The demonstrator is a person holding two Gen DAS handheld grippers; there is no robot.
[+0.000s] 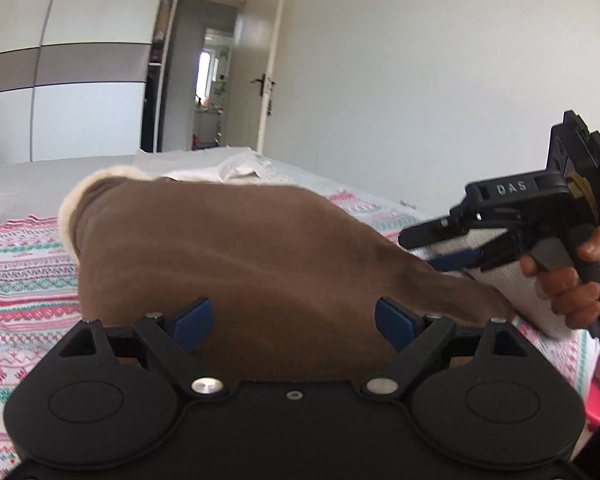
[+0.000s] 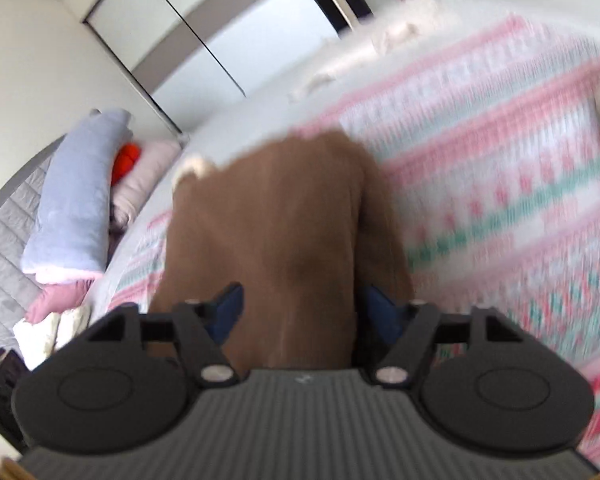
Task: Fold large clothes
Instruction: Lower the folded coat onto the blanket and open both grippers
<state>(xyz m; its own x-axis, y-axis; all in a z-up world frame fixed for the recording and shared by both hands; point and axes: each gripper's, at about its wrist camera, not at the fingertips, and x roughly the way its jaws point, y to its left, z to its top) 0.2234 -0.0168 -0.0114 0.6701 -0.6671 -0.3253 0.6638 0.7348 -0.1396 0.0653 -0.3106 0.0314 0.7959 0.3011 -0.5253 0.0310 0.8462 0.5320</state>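
Two handheld grippers work a brown garment [image 1: 236,264] lying on a bed's pink-and-green patterned bedspread [image 1: 24,280]. From the left wrist view, the left gripper [image 1: 294,318] stands wide, its blue pads on either side of the cloth and not pressing it; the garment's near edge is hidden behind the gripper body. At right, the right gripper [image 1: 428,248], held in a hand [image 1: 572,280] cut off at the frame edge, has its fingers parted over a pale lining. Its own view is heavily blurred (the bedspread smears into streaks); the jaws look apart with brown cloth between them, and whether they press it cannot be told. A cream fleece edge [image 1: 80,196] shows at the garment's far left.
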